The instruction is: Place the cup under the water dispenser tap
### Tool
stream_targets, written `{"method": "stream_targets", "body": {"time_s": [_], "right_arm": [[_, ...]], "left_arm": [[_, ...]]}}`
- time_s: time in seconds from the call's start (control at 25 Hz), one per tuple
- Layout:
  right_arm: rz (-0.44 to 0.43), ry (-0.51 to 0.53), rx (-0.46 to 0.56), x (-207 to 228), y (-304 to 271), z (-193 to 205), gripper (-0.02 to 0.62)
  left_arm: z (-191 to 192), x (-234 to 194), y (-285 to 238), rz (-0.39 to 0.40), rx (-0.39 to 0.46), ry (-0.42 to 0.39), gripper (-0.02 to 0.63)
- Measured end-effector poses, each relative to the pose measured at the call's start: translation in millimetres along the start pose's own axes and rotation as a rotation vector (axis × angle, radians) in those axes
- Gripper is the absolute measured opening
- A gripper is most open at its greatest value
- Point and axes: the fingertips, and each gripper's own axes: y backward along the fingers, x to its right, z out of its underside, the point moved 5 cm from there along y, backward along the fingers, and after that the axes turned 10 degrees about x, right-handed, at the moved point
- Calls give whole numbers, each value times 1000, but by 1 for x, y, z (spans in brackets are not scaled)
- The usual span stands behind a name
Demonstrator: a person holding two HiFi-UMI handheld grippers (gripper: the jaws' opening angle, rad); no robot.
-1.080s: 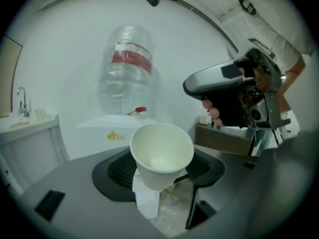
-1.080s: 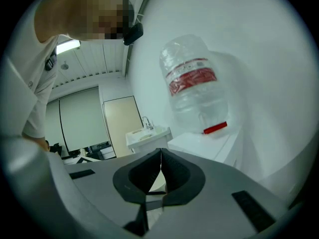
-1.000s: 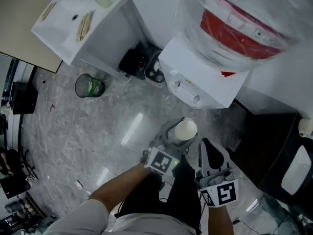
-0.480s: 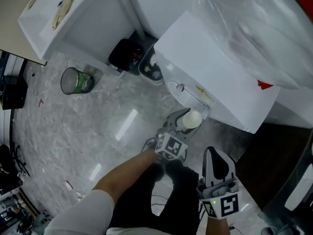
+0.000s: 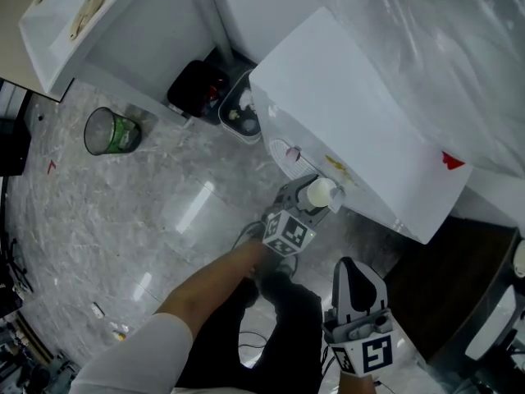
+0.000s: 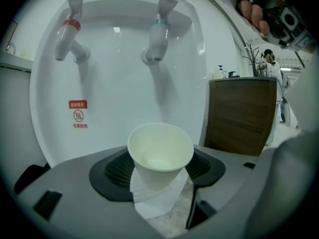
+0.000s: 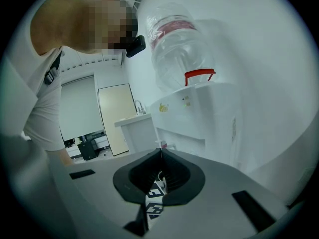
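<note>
My left gripper [image 5: 310,197] is shut on a white paper cup [image 5: 321,192], held upright and empty. In the left gripper view the cup [image 6: 160,151] sits between the dark pads [image 6: 113,172], in front of the white water dispenser [image 5: 361,130]. The cup is below and slightly right of centre between the red tap [image 6: 67,36] and the blue tap [image 6: 157,36], nearer the blue one. My right gripper [image 5: 355,269] hangs back at the lower right. In its own view the right gripper [image 7: 159,156] has its jaw tips meeting with nothing between them.
A large water bottle [image 7: 179,49] in clear wrap tops the dispenser. A mesh waste bin [image 5: 109,131] stands on the marble floor at left. A black bag [image 5: 193,89] and a small bin [image 5: 242,109] lie beside the dispenser. A brown wooden cabinet [image 6: 241,113] stands to its right.
My left gripper has carried the cup forward and down to the dispenser's front. The right gripper has sunk a little and stayed behind. The head view has closed in on the dispenser.
</note>
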Motion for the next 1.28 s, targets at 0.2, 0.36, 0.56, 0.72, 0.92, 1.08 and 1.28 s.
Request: {"method": "stream_targets", "body": {"time_s": [0.2, 0.36, 0.56, 0.72, 0.92, 1.08, 1.28], "right_arm": [[2, -1, -22, -1, 2, 2, 17], [1, -3, -43, -2, 4, 5, 17], [0, -13, -63, -2, 6, 7, 15], [-16, -24, -78, -6, 5, 8, 17], [-34, -41, -90, -13, 4, 0, 15], [-32, -47, -99, -25, 7, -21, 17], [11, -49, -88, -34, 15, -51, 17]], "left_arm": [[7, -3, -11, 0, 1, 23, 288], [14, -3, -16, 7, -5, 31, 294], [17, -3, -20, 40, -14, 46, 340], [15, -8, -14, 56, -20, 57, 377], [6, -5, 12, 56, -40, 58, 390], [-22, 8, 57, 51, -51, 79, 390], [-80, 30, 109, 78, -68, 70, 390]]}}
